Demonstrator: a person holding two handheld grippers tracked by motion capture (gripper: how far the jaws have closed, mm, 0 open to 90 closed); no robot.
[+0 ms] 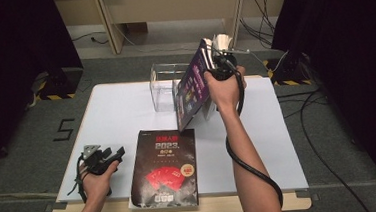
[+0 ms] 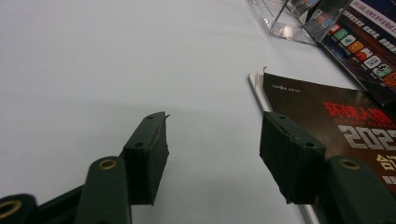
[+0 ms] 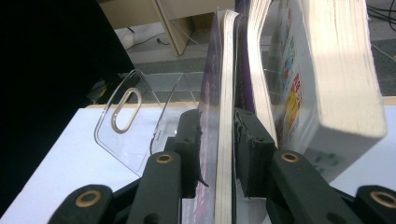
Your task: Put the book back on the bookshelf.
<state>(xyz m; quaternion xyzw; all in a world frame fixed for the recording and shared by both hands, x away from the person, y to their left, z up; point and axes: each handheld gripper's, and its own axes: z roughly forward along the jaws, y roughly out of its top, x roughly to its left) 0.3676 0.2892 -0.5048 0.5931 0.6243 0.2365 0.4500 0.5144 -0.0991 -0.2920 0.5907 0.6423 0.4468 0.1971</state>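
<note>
A purple magazine (image 1: 193, 88) stands tilted at the back of the white table (image 1: 116, 116), its lower edge by the clear acrylic holder (image 1: 164, 87). My right gripper (image 1: 209, 59) is shut on its upper edge; in the right gripper view the jaws (image 3: 218, 123) pinch the thin purple magazine (image 3: 212, 93) from both sides. A black magazine (image 1: 165, 165) with red print lies flat at the front edge. My left gripper (image 1: 115, 153) rests open on the table to its left. In the left gripper view its jaws (image 2: 212, 126) stand apart over bare white table, the black magazine (image 2: 336, 116) beside the right jaw.
Other books (image 3: 336, 70), one thick, stand upright just right of the held magazine. The clear holder's wall with an oval slot (image 3: 128, 119) rises to its left. Cables (image 1: 324, 141) lie on the grey floor right of the table.
</note>
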